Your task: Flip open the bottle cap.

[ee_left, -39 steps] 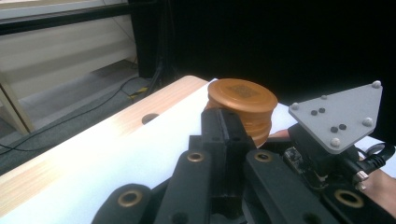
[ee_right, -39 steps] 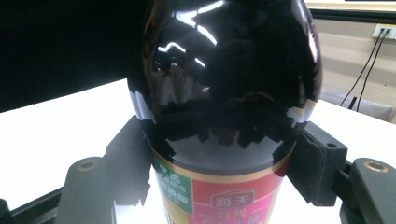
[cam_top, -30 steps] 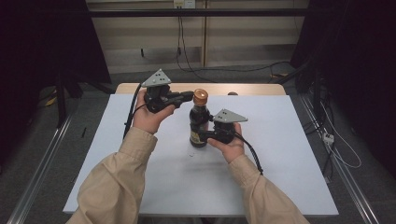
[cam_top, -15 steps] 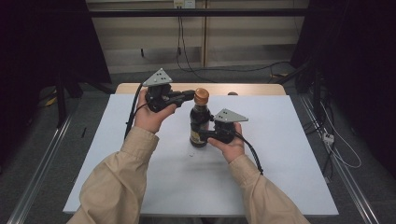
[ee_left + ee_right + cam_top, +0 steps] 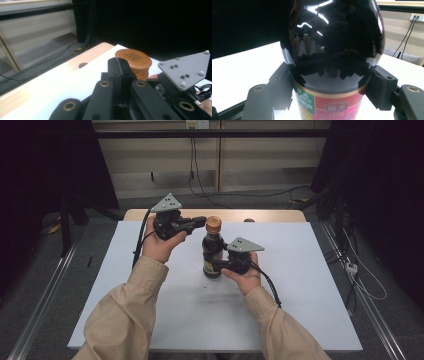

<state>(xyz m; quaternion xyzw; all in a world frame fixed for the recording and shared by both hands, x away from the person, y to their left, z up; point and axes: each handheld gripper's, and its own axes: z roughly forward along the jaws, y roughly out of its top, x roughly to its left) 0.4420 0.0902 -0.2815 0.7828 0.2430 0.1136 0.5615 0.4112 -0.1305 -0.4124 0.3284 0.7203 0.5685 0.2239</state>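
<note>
Bottle (image 5: pixel 332 50) label cut off below

Bottle (image 5: pixel 332 50) label: "海天" on red panel (green panel characters too blurred).

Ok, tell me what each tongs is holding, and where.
Right tongs clamp the dark bottle around its body. Left tongs are shut, holding nothing, beside its orange cap.

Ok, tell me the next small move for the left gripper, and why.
Probably open the left gripper and bring it around the orange cap. Its jaws are shut together, tips just beside the cap rather than on it. The right gripper already clamps the dark bottle at its body, upright on the white table, so the bottle looks braced for twisting the cap off.
</note>
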